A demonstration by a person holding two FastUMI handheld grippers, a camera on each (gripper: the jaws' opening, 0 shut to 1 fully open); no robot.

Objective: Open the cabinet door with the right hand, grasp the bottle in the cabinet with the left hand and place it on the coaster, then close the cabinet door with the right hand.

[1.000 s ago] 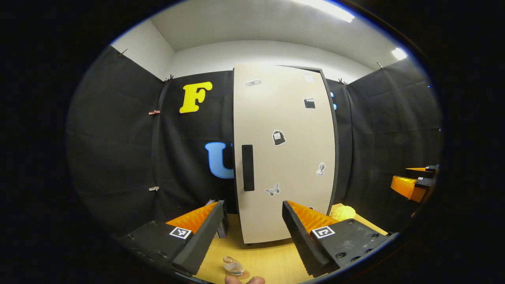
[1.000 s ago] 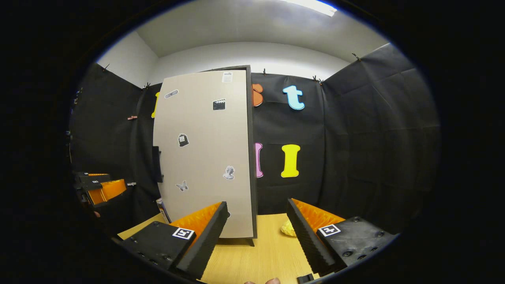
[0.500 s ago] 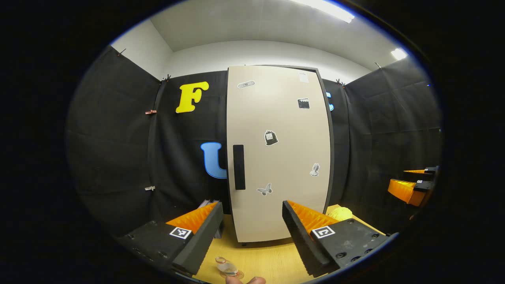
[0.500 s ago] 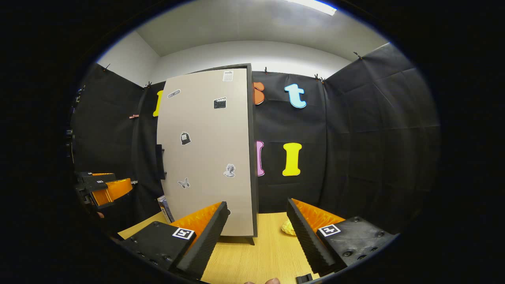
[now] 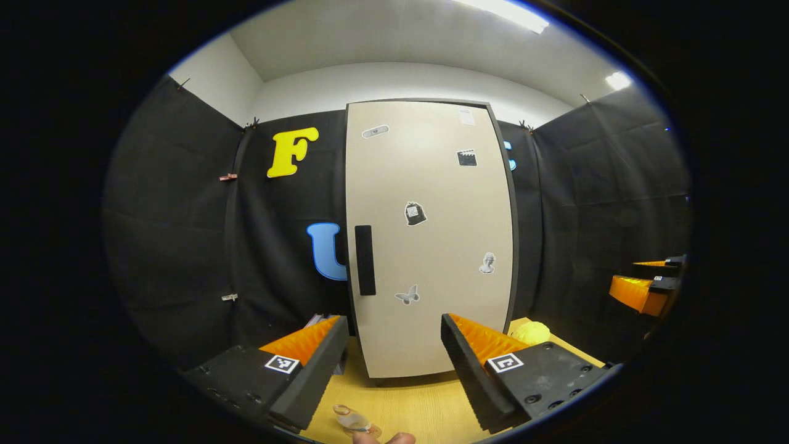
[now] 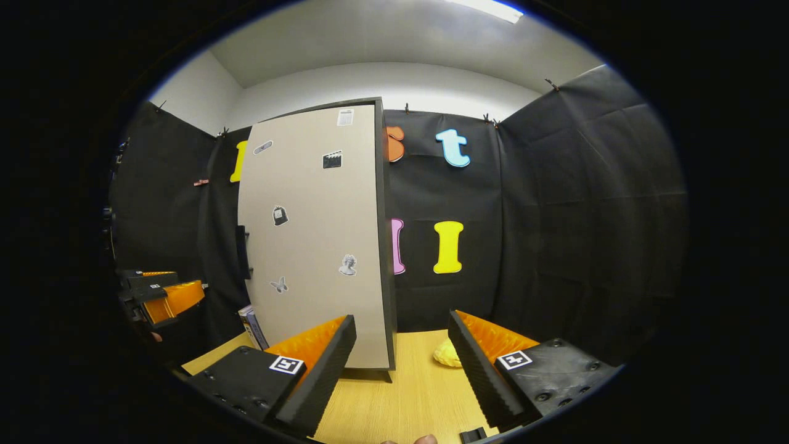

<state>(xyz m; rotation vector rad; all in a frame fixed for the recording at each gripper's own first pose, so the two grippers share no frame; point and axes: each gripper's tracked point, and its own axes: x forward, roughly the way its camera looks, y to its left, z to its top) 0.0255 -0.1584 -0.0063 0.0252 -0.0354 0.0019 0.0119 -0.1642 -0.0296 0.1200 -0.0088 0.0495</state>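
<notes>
In the left gripper view the cabinet door [image 5: 431, 234] is seen closed, flush with the dark cabinet frame, its black handle [image 5: 365, 259] set near the left edge. Small stickers are scattered over the beige panel. The left gripper [image 5: 389, 354] is held spread wide with nothing between its fingers, in front of the door and above the wooden table [image 5: 407, 404]. At the bottom edge of that view the clear bottle [image 5: 350, 419] is seen on the table, apparently resting on a thin round coaster [image 5: 374, 430], though this part is small and distorted. A yellow object [image 5: 531, 333] lies beside the cabinet on the right.

In the right gripper view the right gripper [image 6: 402, 351] is likewise spread and empty, held off the door's hinged side [image 6: 314, 240]. The left gripper [image 6: 161, 295] is seen farther off at the left.
</notes>
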